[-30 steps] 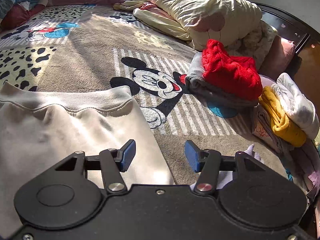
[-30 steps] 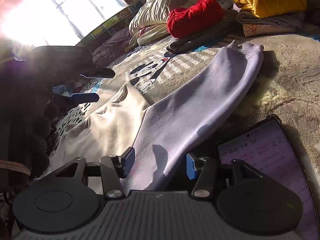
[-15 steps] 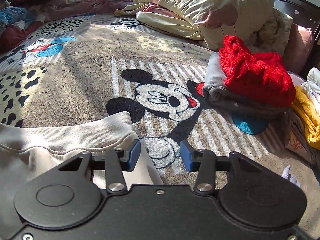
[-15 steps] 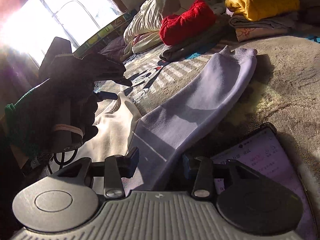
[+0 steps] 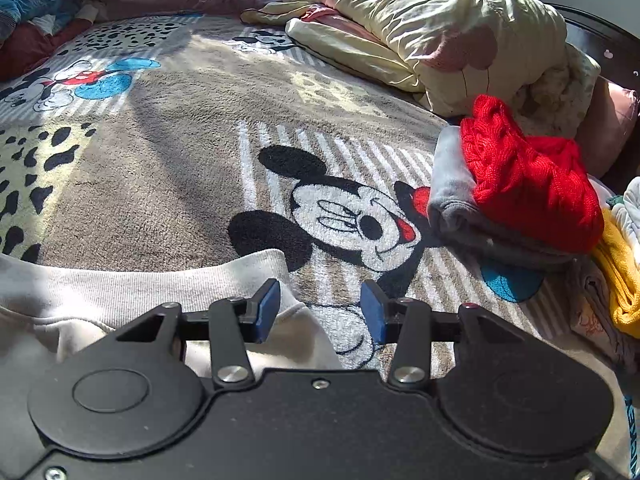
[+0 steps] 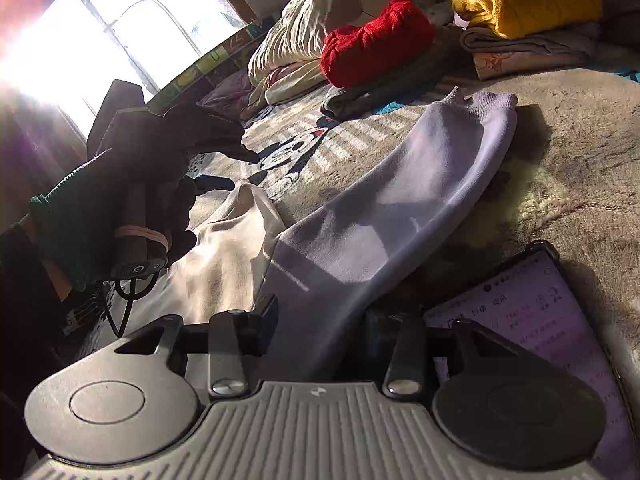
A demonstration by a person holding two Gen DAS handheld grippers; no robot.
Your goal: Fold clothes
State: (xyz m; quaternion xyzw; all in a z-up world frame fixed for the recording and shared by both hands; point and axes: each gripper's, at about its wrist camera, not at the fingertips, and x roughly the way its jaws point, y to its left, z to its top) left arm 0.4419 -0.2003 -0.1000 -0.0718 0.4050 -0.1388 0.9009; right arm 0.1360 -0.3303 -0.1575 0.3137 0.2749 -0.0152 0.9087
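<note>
**Sweatshirt spread on the Mickey blanket**

Phone (image 6: 560, 344) text too blurred to read. The cream sweatshirt (image 5: 120, 300) lies flat on the bed's cartoon-mouse blanket (image 5: 180, 160), lilac sleeve (image 6: 400, 208) stretched toward the folded piles. Left gripper (image 5: 320, 312) spread over the ribbed hem corner; right gripper (image 6: 320, 320) spread, low astride the sleeve.

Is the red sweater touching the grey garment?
Touching. The left wrist view shows the red sweater lying directly on the folded grey garment, with no gap; the right wrist view shows the same stack.
</note>
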